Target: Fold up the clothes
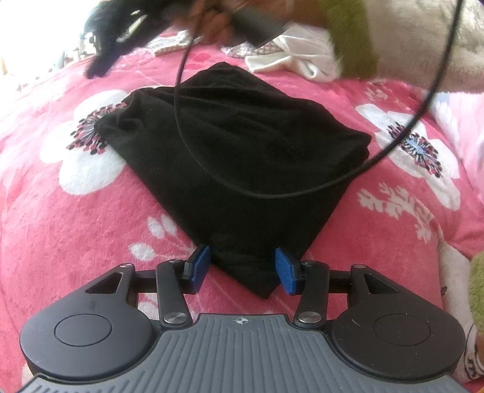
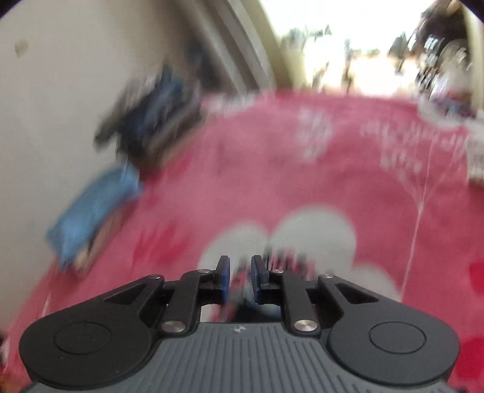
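Note:
A black garment (image 1: 242,145) lies folded into a rough square on the pink flowered bedspread (image 1: 75,211). My left gripper (image 1: 242,269) stands open over its near corner. The cloth's tip lies between the blue pads (image 1: 199,266) without being pinched. My right gripper (image 2: 240,278) hangs above the bedspread (image 2: 302,181) in a blurred view. Its jaws stand a narrow gap apart with nothing between them. In the left wrist view a blurred hand (image 1: 217,21) in a green sleeve (image 1: 354,33) holds that tool beyond the garment.
A black cable (image 1: 178,121) loops across the folded garment. White clothes (image 1: 296,63) and a dark cloth (image 1: 106,45) lie at the far edge. In the right wrist view a blue folded piece (image 2: 96,205) and a dark pile (image 2: 157,121) lie by the wall.

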